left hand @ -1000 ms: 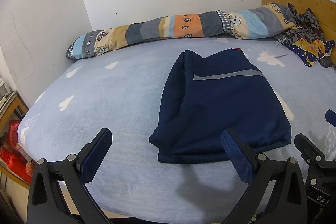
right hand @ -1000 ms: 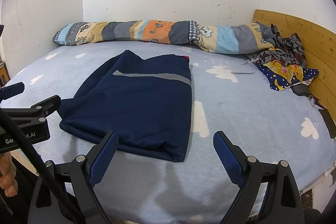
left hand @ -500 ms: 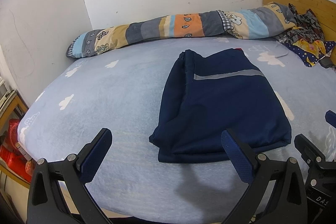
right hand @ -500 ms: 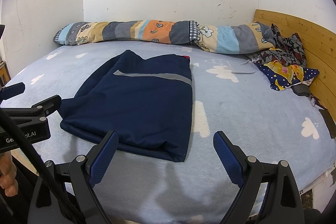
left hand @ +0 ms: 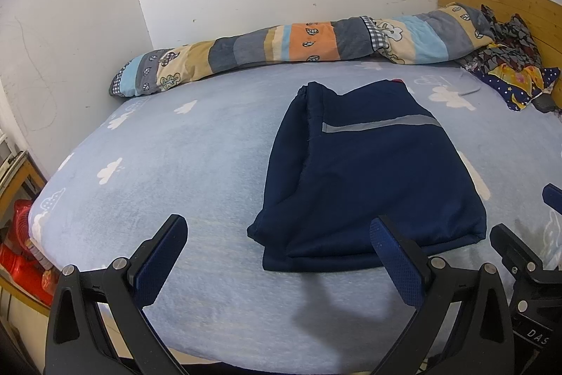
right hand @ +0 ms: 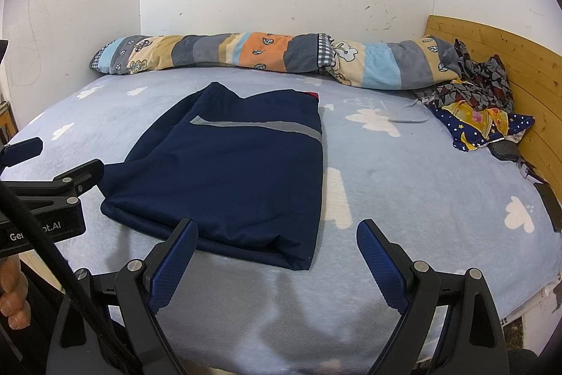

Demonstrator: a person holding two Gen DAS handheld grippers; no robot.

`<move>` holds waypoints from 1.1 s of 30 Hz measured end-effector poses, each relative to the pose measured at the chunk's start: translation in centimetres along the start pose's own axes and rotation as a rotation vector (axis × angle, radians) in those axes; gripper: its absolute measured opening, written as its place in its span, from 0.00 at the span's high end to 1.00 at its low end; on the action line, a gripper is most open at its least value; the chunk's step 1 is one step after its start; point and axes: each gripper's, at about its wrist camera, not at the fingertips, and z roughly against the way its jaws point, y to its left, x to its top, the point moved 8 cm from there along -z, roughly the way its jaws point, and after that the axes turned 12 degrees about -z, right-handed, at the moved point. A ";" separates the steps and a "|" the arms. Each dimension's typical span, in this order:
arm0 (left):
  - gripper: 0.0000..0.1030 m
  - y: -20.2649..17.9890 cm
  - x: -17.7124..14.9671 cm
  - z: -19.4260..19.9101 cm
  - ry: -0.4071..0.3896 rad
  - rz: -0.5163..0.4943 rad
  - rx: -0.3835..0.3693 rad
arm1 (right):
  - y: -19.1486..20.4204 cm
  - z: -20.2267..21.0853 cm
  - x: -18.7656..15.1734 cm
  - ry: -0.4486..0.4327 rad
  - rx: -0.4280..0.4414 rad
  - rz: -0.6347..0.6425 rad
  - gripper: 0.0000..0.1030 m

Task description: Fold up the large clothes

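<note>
A navy garment (left hand: pixel 368 178) with a grey reflective stripe lies folded in a flat rectangle on the light blue bed; it also shows in the right wrist view (right hand: pixel 232 178). My left gripper (left hand: pixel 277 234) is open and empty, held above the bed's front edge just short of the garment's near left corner. My right gripper (right hand: pixel 275 241) is open and empty, held over the front edge at the garment's near right corner. Neither touches the cloth.
A long patchwork bolster (left hand: pixel 298 44) lies along the back wall. A heap of patterned clothes (right hand: pixel 481 108) sits by the wooden headboard (right hand: pixel 509 58) at right. A dark phone (right hand: pixel 549 206) lies near the right edge. Red items (left hand: pixel 21 245) stand on the floor at left.
</note>
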 end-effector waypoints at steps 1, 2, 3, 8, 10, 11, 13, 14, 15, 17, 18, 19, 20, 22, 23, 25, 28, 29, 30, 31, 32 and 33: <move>0.00 0.0 0.0 0.0 0.000 0.000 -0.003 | 0.0 0.0 0.0 0.000 0.000 0.000 0.08; 0.00 -0.1 0.0 0.0 0.001 0.001 -0.005 | 0.0 0.0 0.0 0.001 0.001 0.000 0.08; 0.00 -0.1 0.0 0.0 0.001 0.002 -0.007 | 0.0 0.0 0.0 0.001 0.001 0.000 0.08; 0.00 0.0 -0.1 -0.1 0.005 0.003 -0.013 | 0.0 0.0 0.0 0.003 0.000 0.002 0.08; 0.00 0.0 -0.1 -0.1 0.002 0.002 -0.011 | 0.1 0.0 -0.2 0.004 -0.002 0.004 0.08; 0.00 0.0 -0.1 -0.1 0.001 0.002 -0.010 | 0.0 -0.1 -0.1 0.004 -0.002 0.005 0.08; 0.00 0.0 -0.1 -0.2 0.001 0.000 -0.012 | -0.2 -0.1 -0.2 0.004 -0.005 0.010 0.08; 0.00 -0.1 -0.1 -0.2 0.002 -0.001 -0.010 | -0.3 -0.2 -0.2 0.005 -0.005 0.010 0.08; 0.00 0.0 -0.1 -0.1 0.002 -0.002 -0.009 | -0.4 -0.2 -0.2 0.006 -0.005 0.010 0.08; 0.00 0.0 0.0 -0.1 0.001 -0.002 -0.011 | -0.6 -0.3 -0.2 0.008 -0.006 0.008 0.08; 0.00 0.0 -0.1 -0.1 0.001 -0.002 -0.008 | -0.7 -0.3 -0.2 0.008 -0.003 0.007 0.08; 0.00 0.0 -0.1 -0.1 0.001 -0.003 -0.006 | -0.8 -0.2 -0.2 0.008 -0.003 0.008 0.08; 0.00 0.0 -0.1 -0.1 0.002 -0.004 -0.006 | -0.8 -0.2 -0.1 0.008 -0.005 0.010 0.08; 0.00 0.0 -0.1 -0.1 0.002 -0.003 -0.008 | -0.9 -0.2 -0.2 0.009 -0.001 0.013 0.08; 0.00 0.0 -0.1 -0.1 0.002 -0.005 -0.008 | -0.9 -0.3 0.0 0.010 -0.001 0.016 0.08; 0.00 0.0 0.0 -0.1 0.001 -0.004 -0.007 | -1.0 -0.3 0.0 0.010 -0.004 0.017 0.08; 0.00 0.1 -0.1 -0.1 -0.002 -0.005 -0.007 | -1.2 -0.3 0.0 0.010 -0.003 0.016 0.08; 0.00 0.1 -0.1 -0.1 -0.001 -0.005 -0.007 | -1.3 -0.4 0.1 0.011 -0.001 0.017 0.08; 0.00 0.1 -0.1 -0.1 0.000 -0.004 -0.009 | -1.3 -0.4 0.1 0.011 0.000 0.017 0.08; 0.00 0.1 -0.1 -0.1 0.003 -0.003 -0.009 | -1.3 -0.4 0.0 0.011 -0.001 0.020 0.08; 0.00 0.0 -0.1 -0.1 0.007 -0.002 -0.013 | -1.3 -0.4 0.1 0.011 -0.004 0.020 0.08; 0.00 0.1 -0.2 -0.1 0.007 -0.001 -0.015 | -1.2 -0.4 0.1 0.011 -0.002 0.018 0.08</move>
